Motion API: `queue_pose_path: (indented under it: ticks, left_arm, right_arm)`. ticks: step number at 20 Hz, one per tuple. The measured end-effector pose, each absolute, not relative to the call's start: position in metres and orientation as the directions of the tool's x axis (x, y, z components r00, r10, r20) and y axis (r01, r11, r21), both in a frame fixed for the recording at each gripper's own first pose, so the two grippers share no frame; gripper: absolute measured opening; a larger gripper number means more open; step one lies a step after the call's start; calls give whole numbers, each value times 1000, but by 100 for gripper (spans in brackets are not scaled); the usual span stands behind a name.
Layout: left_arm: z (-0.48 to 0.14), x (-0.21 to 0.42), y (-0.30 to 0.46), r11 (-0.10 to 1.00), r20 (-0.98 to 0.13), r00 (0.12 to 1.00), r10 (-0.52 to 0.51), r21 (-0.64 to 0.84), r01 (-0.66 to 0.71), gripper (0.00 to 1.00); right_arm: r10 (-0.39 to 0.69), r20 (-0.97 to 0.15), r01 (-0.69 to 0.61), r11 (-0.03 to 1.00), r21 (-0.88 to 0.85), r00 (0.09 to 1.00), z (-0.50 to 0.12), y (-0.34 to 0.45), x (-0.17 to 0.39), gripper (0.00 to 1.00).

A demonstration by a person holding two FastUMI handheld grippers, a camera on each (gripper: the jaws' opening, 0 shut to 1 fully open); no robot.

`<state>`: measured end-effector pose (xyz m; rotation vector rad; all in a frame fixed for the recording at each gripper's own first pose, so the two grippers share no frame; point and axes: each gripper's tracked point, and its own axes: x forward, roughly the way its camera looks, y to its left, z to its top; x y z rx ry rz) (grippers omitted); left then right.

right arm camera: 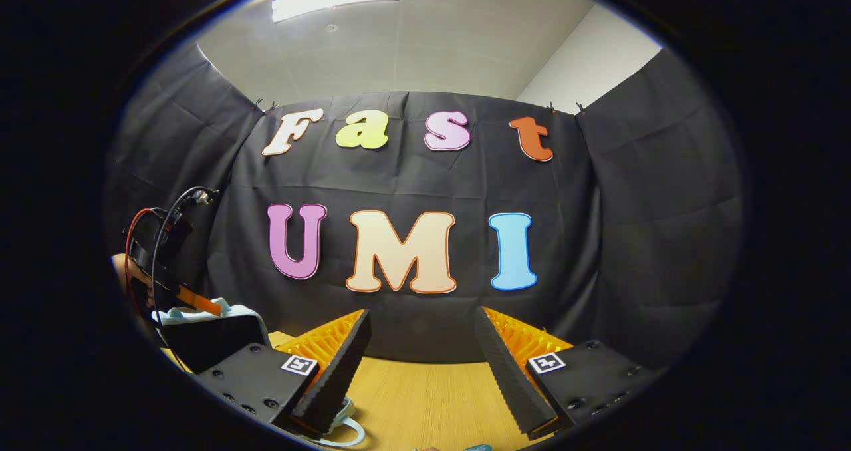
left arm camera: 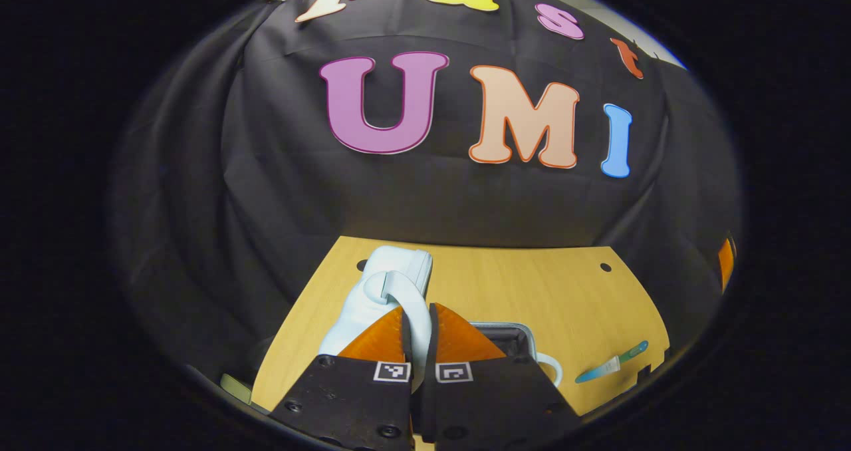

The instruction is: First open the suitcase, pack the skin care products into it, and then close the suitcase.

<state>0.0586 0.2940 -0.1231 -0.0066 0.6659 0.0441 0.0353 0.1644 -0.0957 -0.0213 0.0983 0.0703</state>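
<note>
Suitcase lid (left arm camera: 372,301) is pinched by its handle in left gripper (left arm camera: 417,334); right gripper (right arm camera: 422,364) spread, idle. Thin handle could be lost, lid dropped.

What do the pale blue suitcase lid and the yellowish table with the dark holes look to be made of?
The pale blue suitcase lid looks like hard moulded plastic: smooth, softly glossy, with rounded corners and a moulded handle. The yellowish table seems to be wood or a wood-look laminate: fine straight grain lines and a matte, even surface. Which of the two, the pictures can't settle.
</note>
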Motion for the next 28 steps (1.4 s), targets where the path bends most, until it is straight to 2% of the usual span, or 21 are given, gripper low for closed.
queue_pose_path:
  ticks: [11, 17, 21, 28]
  left_arm:
    - [-159, 62, 435, 987, -642, 755, 134, 17, -161, 0]
    - [-217, 51, 493, 964, -709, 683, 174, -17, -264, 0]
    - [-262, 38, 536, 947, -744, 627, 232, 27, -319, 0]
    - [-344, 18, 545, 913, -831, 524, 187, -49, -404, 0]
  right_arm:
    - [57, -99, -62, 997, -48, 993, -95, 205, 48, 99]
    - [57, -117, -66, 995, -75, 991, -101, 223, 55, 99]
    - [62, -129, -74, 993, -90, 990, -105, 231, 58, 99]
    - [61, -174, -84, 988, -128, 983, -117, 239, 59, 99]
